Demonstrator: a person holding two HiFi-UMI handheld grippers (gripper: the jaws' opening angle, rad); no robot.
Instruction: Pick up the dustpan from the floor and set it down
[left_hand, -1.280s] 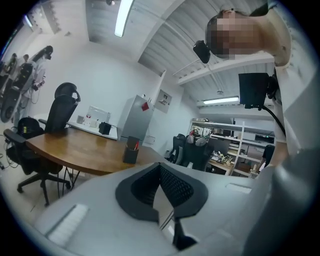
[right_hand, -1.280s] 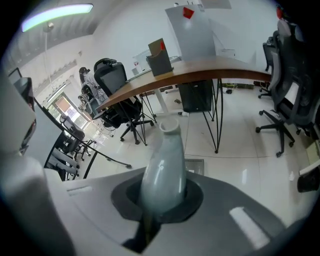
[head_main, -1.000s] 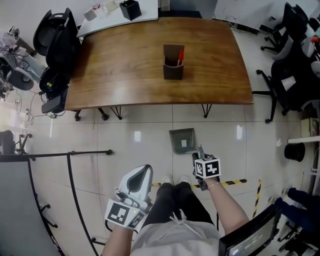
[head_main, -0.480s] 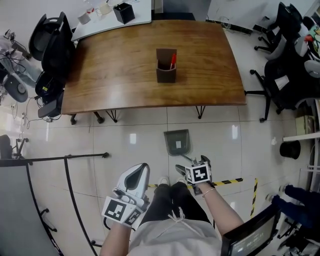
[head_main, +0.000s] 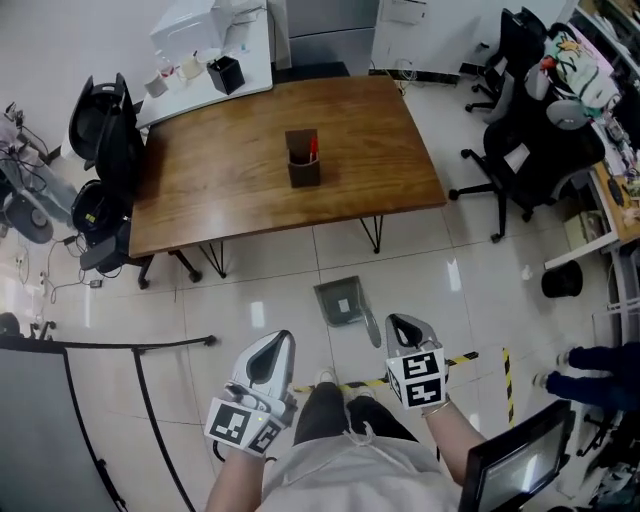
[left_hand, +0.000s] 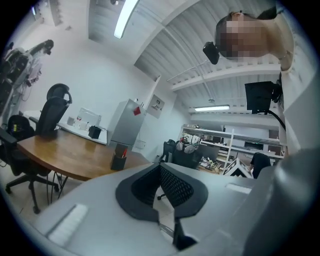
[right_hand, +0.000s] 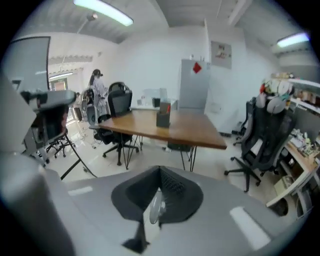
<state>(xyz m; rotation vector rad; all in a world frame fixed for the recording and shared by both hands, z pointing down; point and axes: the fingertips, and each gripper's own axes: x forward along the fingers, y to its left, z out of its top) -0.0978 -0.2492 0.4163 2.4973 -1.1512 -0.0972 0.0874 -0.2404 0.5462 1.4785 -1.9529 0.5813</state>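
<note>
The grey dustpan (head_main: 338, 300) shows just in front of my feet in the head view, past the table's near edge. Its thin metal handle (head_main: 372, 328) runs back to my right gripper (head_main: 400, 323). That gripper is shut on the handle, whose silvery end (right_hand: 156, 209) sticks out between the dark pads in the right gripper view. My left gripper (head_main: 275, 346) is held out at the left of my legs, shut with nothing in it. In the left gripper view the left gripper (left_hand: 160, 167) points roughly level across the room.
A wooden table (head_main: 230, 190) with a dark pen holder (head_main: 302, 160) stands ahead. Black office chairs (head_main: 520, 150) crowd the right side and another chair (head_main: 100, 130) sits at the table's left end. Yellow-black tape (head_main: 470, 357) and a black rail (head_main: 110, 346) lie nearby.
My right gripper closed on the dustpan's handle and rose with it. The left gripper rose a little. The head view swung, so the table now sits further left.
</note>
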